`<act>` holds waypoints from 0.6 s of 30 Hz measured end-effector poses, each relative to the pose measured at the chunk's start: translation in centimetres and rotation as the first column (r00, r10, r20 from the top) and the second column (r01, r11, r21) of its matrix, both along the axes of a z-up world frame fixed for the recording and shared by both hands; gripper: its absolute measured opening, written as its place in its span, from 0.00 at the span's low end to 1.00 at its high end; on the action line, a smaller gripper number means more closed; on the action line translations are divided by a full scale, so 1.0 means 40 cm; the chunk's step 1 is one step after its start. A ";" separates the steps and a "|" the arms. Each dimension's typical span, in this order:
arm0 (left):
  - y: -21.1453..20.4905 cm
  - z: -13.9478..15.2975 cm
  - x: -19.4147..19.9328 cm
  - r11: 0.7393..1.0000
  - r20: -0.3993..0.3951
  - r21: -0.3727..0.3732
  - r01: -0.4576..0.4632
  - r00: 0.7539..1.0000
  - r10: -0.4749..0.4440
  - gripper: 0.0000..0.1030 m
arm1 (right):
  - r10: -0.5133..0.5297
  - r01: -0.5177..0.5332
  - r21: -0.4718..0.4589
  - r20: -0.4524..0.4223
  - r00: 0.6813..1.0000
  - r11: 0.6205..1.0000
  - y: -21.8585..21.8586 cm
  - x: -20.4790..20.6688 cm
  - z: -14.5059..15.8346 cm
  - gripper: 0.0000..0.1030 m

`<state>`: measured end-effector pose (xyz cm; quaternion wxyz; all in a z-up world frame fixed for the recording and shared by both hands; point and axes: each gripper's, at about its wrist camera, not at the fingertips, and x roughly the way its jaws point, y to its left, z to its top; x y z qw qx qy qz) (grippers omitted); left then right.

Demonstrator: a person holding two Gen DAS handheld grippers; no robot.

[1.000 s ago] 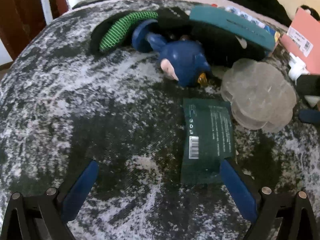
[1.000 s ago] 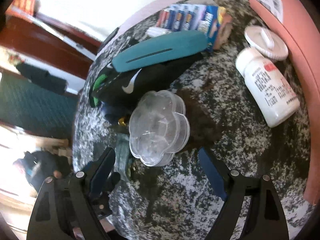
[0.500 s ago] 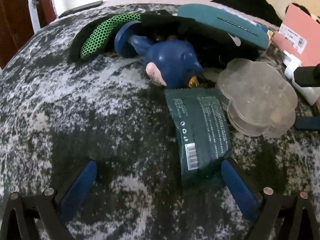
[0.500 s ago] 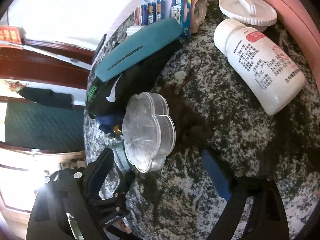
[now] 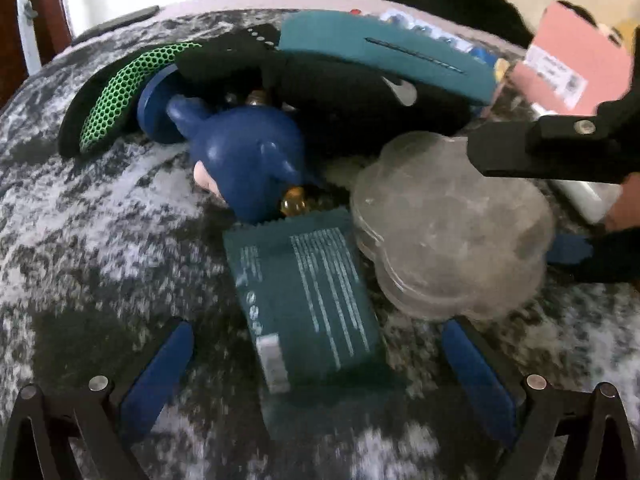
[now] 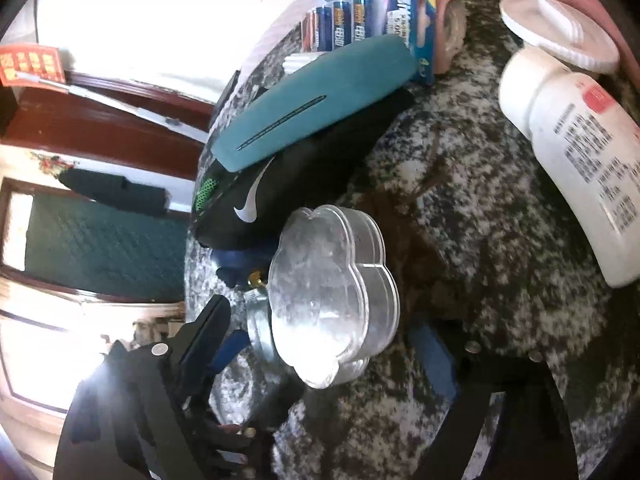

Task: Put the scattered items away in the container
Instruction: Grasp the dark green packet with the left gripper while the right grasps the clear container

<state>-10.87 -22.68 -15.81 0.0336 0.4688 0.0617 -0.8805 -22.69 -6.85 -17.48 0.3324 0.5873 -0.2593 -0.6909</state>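
The dark green sachet (image 5: 308, 300) (white print, barcode) lies flat on the mottled cloth (image 5: 100, 248) between the wide-open left gripper (image 5: 316, 368). The right gripper (image 6: 328, 356), jaws wide, straddles the clear flower-shaped box (image 6: 332, 292).

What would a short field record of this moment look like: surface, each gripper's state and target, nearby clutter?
surface: mottled grey-black cloth
left gripper: open, fingers either side of the dark green sachet
right gripper: open, fingers around the clear flower-shaped box, not closed on it
clutter: blue figurine, black shoe, teal case, battery pack, white bottle, white lid
container: pink, only its edge visible
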 end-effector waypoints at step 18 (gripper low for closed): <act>0.060 0.037 0.001 0.994 -0.041 -0.046 0.098 0.994 -0.099 0.06 | 0.002 -0.002 -0.005 -0.039 0.999 1.000 0.028 0.001 0.013 0.28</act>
